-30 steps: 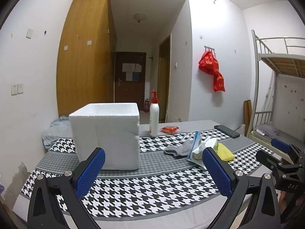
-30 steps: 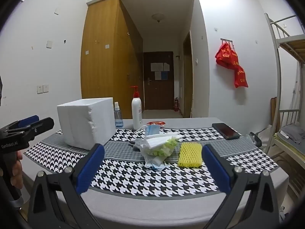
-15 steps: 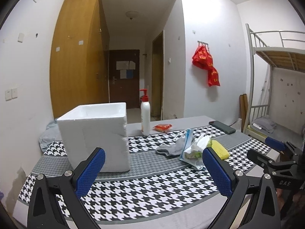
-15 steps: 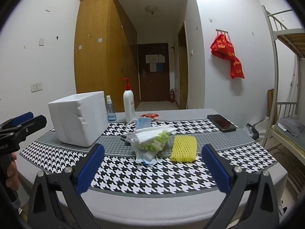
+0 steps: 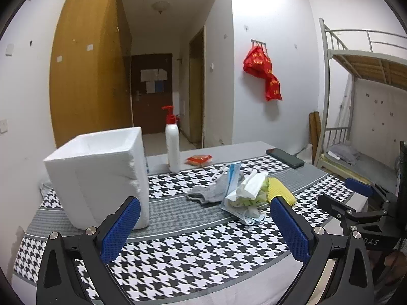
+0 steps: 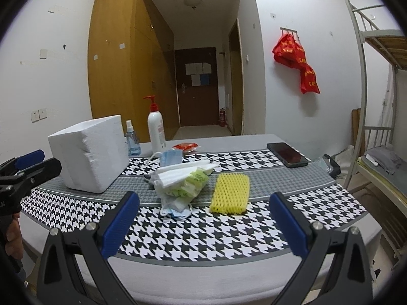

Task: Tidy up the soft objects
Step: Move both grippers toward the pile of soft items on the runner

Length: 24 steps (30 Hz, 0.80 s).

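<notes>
At the middle of the table (image 6: 330, 178), masks (image 6: 178, 175), a sock (image 5: 211, 193) and a yellow sponge (image 6: 230, 190) are left unsorted beside the empty foam box (image 5: 101, 175); both the left gripper (image 5: 203, 231) and right gripper (image 6: 203, 226) are held wide, nothing grasped.

The table held one white foam box (image 6: 89, 152), one yellow foam net (image 6: 230, 193), one grey sock (image 5: 209, 190), two bottles, one phone (image 6: 287, 154), one red packet (image 6: 185, 146), and a pile of face masks (image 6: 178, 183), their number unclear.

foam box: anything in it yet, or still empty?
Cannot tell. The foam box stands upright with its top open, but neither wrist view looks down inside. The face masks and yellow foam net lie on the table.
</notes>
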Motion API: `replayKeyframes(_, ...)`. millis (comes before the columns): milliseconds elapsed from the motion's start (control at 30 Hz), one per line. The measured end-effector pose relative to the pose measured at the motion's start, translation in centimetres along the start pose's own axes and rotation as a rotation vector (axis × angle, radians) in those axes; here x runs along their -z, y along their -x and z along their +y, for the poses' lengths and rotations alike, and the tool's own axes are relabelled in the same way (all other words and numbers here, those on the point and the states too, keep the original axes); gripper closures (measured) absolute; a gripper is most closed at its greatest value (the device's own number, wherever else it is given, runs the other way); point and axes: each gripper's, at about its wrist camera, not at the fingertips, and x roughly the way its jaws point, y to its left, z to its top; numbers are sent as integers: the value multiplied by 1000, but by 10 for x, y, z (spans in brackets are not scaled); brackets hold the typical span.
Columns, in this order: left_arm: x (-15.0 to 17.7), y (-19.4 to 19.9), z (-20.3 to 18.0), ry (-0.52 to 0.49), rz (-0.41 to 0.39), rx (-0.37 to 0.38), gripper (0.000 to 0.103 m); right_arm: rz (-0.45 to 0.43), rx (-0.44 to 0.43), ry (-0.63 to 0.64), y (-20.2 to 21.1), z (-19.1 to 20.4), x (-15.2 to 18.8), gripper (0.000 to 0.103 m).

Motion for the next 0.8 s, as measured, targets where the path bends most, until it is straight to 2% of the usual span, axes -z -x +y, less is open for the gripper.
replayKeyframes(800, -21, -68, -15, -18, 126, 80, 1, 115, 26, -21, -52, -28, -3, 0)
